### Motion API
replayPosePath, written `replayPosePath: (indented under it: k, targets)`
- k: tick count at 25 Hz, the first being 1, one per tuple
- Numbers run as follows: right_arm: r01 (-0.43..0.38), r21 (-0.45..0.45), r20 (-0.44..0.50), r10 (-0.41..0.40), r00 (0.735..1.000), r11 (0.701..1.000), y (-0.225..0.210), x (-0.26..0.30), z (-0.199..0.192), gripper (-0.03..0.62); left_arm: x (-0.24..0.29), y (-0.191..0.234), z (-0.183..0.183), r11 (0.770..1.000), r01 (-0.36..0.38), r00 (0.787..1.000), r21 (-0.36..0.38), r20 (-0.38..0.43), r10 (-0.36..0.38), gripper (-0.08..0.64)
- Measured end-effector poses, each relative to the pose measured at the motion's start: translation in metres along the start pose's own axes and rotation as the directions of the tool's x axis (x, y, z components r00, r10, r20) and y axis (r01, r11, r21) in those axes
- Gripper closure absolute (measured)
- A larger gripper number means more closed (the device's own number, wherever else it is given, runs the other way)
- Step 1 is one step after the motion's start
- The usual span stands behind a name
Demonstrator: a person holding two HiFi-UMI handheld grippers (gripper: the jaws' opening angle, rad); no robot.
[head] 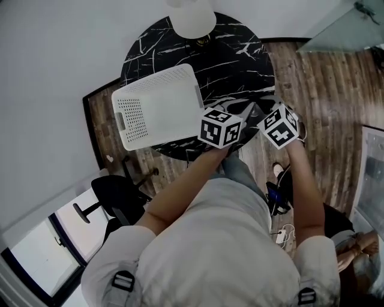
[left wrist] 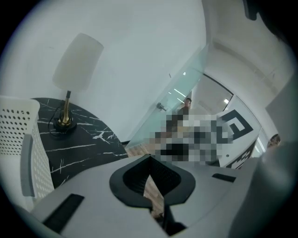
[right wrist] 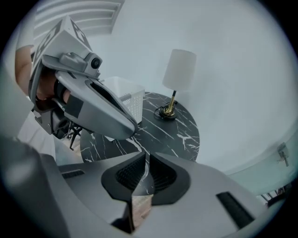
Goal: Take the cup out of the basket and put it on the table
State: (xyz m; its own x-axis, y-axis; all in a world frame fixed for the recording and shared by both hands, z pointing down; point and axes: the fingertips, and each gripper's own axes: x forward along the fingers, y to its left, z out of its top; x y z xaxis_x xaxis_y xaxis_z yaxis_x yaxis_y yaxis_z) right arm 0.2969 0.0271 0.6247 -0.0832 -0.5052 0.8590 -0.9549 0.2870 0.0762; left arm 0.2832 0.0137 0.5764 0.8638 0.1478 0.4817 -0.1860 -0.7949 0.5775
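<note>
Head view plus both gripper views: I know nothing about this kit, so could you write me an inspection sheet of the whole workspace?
Surface: round black marble table.
Job's things: white perforated basket on the table's left part; no cup seen in any view.
Clutter: table lamp with a white shade, at the table's far edge.
Grippers: left gripper and right gripper at the table's near edge, jaws together, holding nothing.
Cables: white cable on the floor, to the person's right.
Surroundings: wooden floor, black office chair, white wall.
</note>
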Motion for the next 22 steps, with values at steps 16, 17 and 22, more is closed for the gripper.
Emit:
replayPosePath:
  k: [16, 17, 22]
  targets:
    - [0.090, 0.094, 0.429, -0.122, 0.895, 0.991, 0.039, -0.111, 0.135, 0.583, -0.154, -0.018, 0.067, 0.994, -0.050, 0.951, 0.099, 0.310, 0.017, 0.555]
    - [0.085, 0.094, 0.455, -0.119, 0.882, 0.992, 0.044, -0.117, 0.144, 0.583, -0.165, -0.019, 0.070, 0.992, -0.061, 0.944, 0.110, 0.330, 0.021, 0.555]
    - [0.056, 0.087, 0.587, -0.097, 0.804, 0.995, 0.076, -0.150, 0.190, 0.583, -0.218, -0.024, 0.083, 0.980, -0.118, 0.905, 0.161, 0.423, 0.039, 0.555]
